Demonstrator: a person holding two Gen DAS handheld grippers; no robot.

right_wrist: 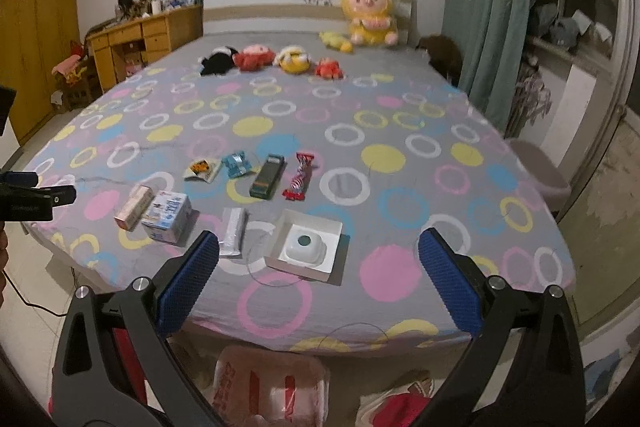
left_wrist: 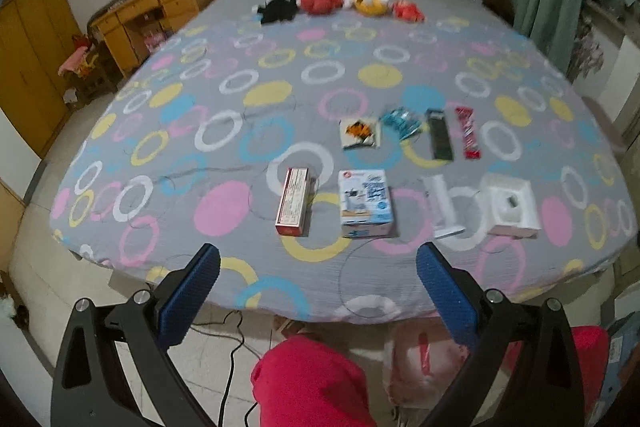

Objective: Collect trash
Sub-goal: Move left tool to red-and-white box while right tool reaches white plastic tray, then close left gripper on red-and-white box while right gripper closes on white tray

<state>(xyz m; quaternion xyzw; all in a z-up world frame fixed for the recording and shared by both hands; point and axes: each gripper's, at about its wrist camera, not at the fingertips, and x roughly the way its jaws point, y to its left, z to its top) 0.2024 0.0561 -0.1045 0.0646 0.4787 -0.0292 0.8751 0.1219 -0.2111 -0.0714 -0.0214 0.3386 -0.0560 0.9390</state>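
- The trash lies in two rows on the near part of the bed (right_wrist: 400, 99), on its circle-patterned sheet.
- In the front row, from your left: a red-and-cream carton (left_wrist: 294, 201), touching or just beside a blue-and-white milk carton (left_wrist: 366, 203), then a silvery flat packet (right_wrist: 233, 231), then an open white box (right_wrist: 306, 246) with a white insert holding something small and dark.
- In the row behind, from your left: an orange-and-white wrapper (right_wrist: 203, 169), a crumpled blue wrapper (right_wrist: 237, 164), a dark green box (right_wrist: 267, 175) and a red-and-white candy wrapper (right_wrist: 299, 177), each a little apart from the next.
- Your left gripper (left_wrist: 318, 267) hangs over the bed's near edge with its blue pads spread wide and nothing between them; the two cartons lie just ahead of it.
- Your right gripper (right_wrist: 319, 251) is likewise spread wide and empty, with the white box just ahead between its fingers.
- A thin plastic bag with red print (right_wrist: 268, 387) sits on the floor below the bed's edge, beneath both grippers.
- Well apart from the trash, four small plush toys (right_wrist: 272, 61) lie in a row toward the headboard, and a big yellow plush doll (right_wrist: 370, 15) sits against it.
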